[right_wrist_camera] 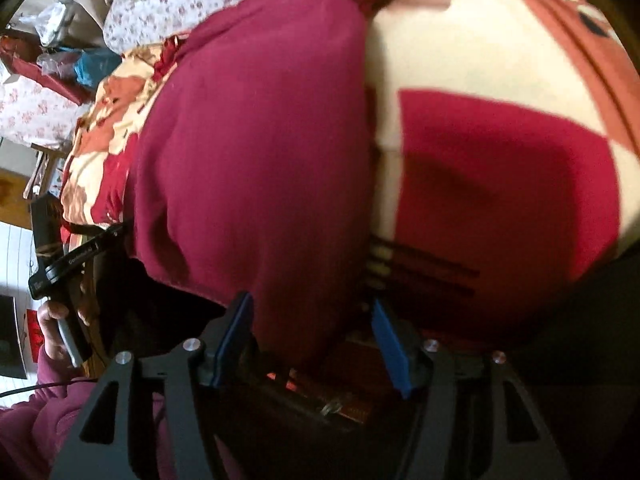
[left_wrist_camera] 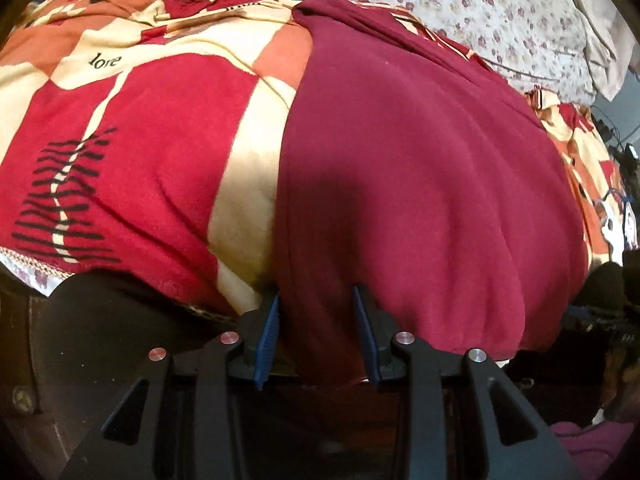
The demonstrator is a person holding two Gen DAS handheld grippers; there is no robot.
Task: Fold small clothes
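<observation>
A maroon garment [left_wrist_camera: 420, 160] lies spread on a red, cream and orange patterned blanket [left_wrist_camera: 160, 140]. Its near edge hangs over the bed's front. My left gripper [left_wrist_camera: 316, 292] is at that edge, and the cloth fills the narrow gap between its blue pads [left_wrist_camera: 268, 328], which pinch it. In the right wrist view the same garment [right_wrist_camera: 256, 140] runs down between the fingers of my right gripper [right_wrist_camera: 310, 300]. Those jaws stand wide, and the blue pads [right_wrist_camera: 390, 344] do not press the cloth. A hand [right_wrist_camera: 52, 320] holds the left gripper's body at the left edge of that view.
A floral sheet [left_wrist_camera: 440, 0] covers the bed beyond the blanket [right_wrist_camera: 500, 160]. Bags and clutter [right_wrist_camera: 60, 40] sit off the bed's far left side. A maroon sleeve [right_wrist_camera: 40, 420] is at the lower left. Cables and dark items [left_wrist_camera: 624, 160] lie past the bed's right edge.
</observation>
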